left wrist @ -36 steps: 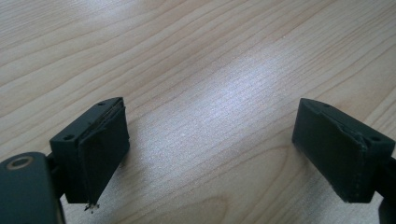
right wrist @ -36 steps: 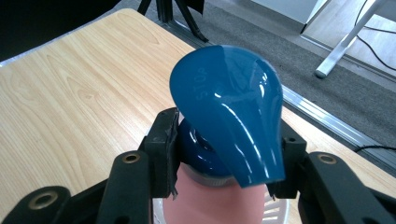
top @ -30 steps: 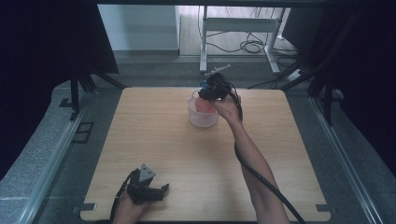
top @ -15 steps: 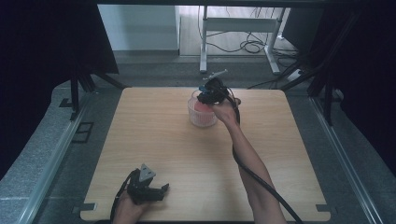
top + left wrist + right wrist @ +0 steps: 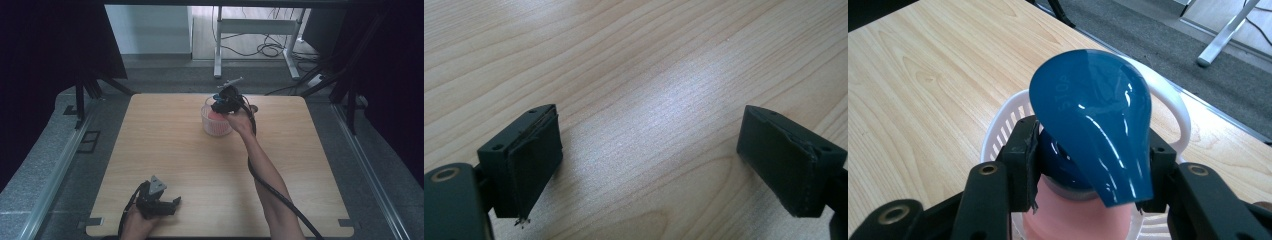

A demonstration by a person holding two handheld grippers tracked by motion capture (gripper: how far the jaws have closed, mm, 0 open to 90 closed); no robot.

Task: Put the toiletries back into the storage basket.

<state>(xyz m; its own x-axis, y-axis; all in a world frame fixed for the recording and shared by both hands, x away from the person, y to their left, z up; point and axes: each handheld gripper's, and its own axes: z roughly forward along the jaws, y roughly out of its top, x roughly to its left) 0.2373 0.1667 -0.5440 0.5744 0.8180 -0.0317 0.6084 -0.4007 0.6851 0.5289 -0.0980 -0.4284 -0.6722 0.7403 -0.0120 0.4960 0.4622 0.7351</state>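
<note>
The right gripper pinches a blue handle above the white basket; the left gripper rests spread wide on the table.

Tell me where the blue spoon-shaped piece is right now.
In the right gripper view, the blue piece sits between the right tongs, above a white basket near the table's far edge.

We see our left hand-held gripper with its jaws spread wide apart, low over the bare wooden bench.
</note>
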